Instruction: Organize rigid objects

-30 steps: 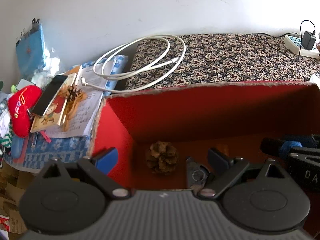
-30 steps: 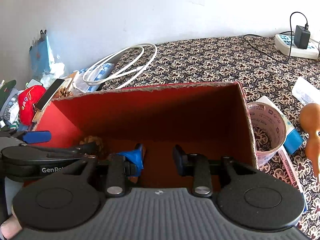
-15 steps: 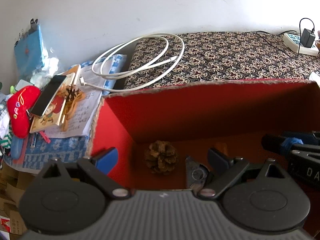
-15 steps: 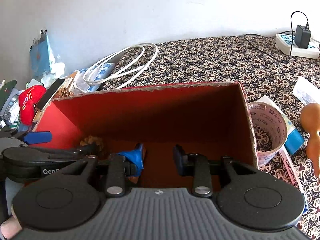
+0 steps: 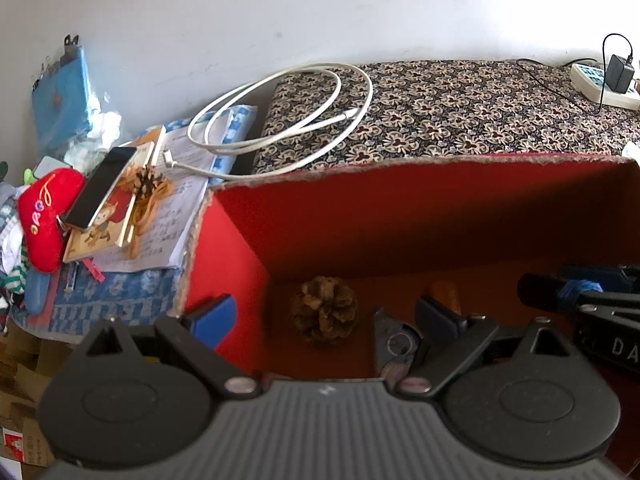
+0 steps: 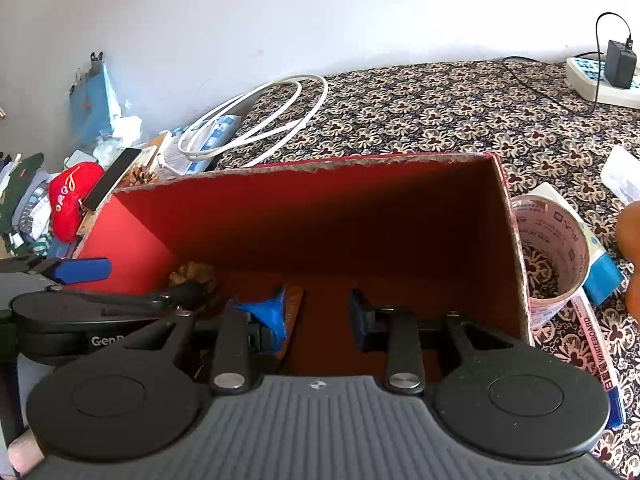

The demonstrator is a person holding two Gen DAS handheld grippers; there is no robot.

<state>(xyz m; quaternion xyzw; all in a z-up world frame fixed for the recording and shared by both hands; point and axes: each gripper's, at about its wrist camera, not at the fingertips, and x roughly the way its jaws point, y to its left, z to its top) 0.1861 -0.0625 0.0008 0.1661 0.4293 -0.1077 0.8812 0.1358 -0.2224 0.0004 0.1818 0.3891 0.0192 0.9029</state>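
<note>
A red cardboard box (image 5: 400, 208) stands open on the patterned cloth; it also shows in the right wrist view (image 6: 320, 216). Inside lie a pine cone (image 5: 324, 310), a metal nail clipper (image 5: 394, 342) and an orange-brown item (image 5: 444, 292). My left gripper (image 5: 328, 316) is open, its fingers straddling the box's left wall and the pine cone. My right gripper (image 6: 316, 312) is open and empty, low inside the box. A second pine cone (image 5: 146, 182) lies on the books outside.
A white cable coil (image 5: 288, 116), a phone (image 5: 102, 186), a red plush (image 5: 44, 216) and books lie to the left. A tape roll (image 6: 550, 256), whiteboard marker (image 6: 596, 344) and orange gourd (image 6: 630, 240) lie to the right. A power strip (image 6: 600, 80) sits far right.
Both views have shifted slightly; the grippers stay open over the box and the things inside have not moved.
</note>
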